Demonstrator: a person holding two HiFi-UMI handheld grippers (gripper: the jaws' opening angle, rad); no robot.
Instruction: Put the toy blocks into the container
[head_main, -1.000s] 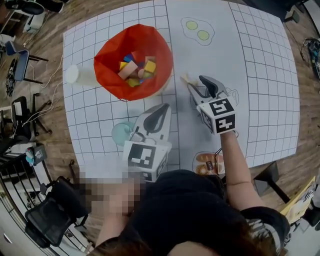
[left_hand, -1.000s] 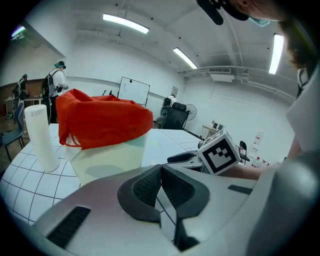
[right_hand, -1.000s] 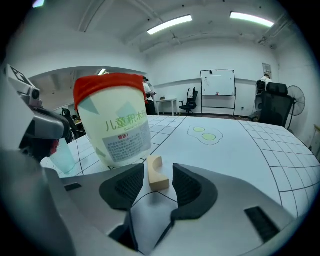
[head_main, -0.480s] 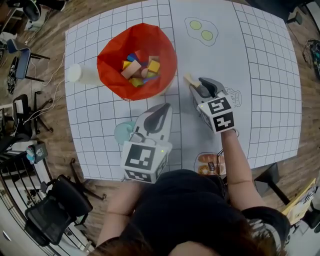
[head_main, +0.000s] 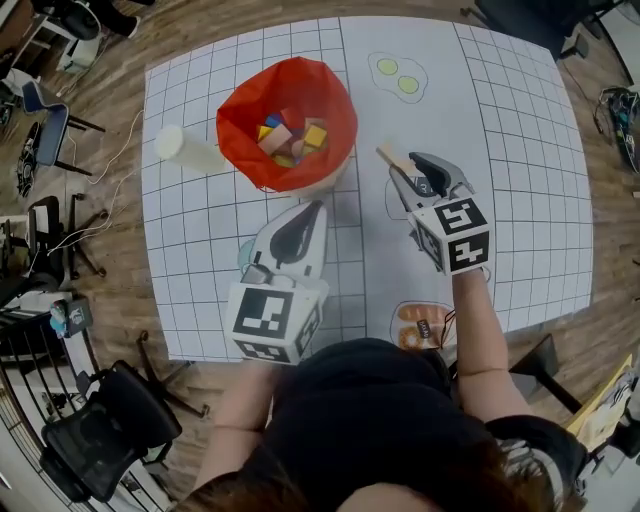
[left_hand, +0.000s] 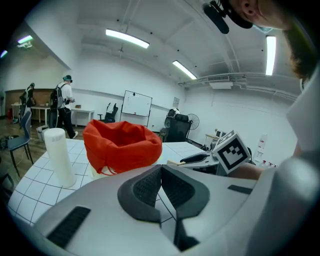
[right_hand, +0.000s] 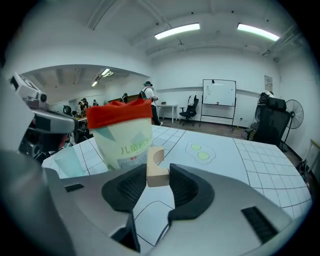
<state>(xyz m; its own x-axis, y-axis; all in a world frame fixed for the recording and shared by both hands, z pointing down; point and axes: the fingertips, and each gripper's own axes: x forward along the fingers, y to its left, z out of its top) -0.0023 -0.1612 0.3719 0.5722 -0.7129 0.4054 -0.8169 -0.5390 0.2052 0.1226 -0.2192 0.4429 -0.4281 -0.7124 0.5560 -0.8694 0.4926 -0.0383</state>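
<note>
**A:** Since the right claw (head_main: 404, 170) has just been closing its jaws on the block (right_hand: 156, 170), how firm is that hold?

**B:** Firm enough, I'd say. The pads press both sides of the pale, notched block, which stands proud above them and looks clear of the table (head_main: 500, 120).

**A:** And the left claw (left_hand: 161, 182)?

**B:** Jaws together, nothing between them. It hangs near the person, short of the bin (head_main: 238, 118), and has no part in this step.

**A:** Where does the block go?

**B:** Leftward and a little away, over the red rim. The bin is near the right claw and already holds several coloured blocks (head_main: 290, 135).

**A:** What makes the carry go well?

**B:** Height first. The red liner (left_hand: 122, 145) stands tall and looks floppy, so I'd take the block over the rim with room to spare rather than brush the wall. Keep the pads squeezed until it is above the middle of the opening.

**A:** Only its lower part is pinched. Could it pivot?

**B:** It could, so swing smoothly and don't roll the wrist. Then part the jaws low over the pile, so it doesn't bounce out.

**A:** Anything in the way?

**B:** No. The white cylinder (head_main: 185, 150) stands on the bin's far side, off the path.
</note>
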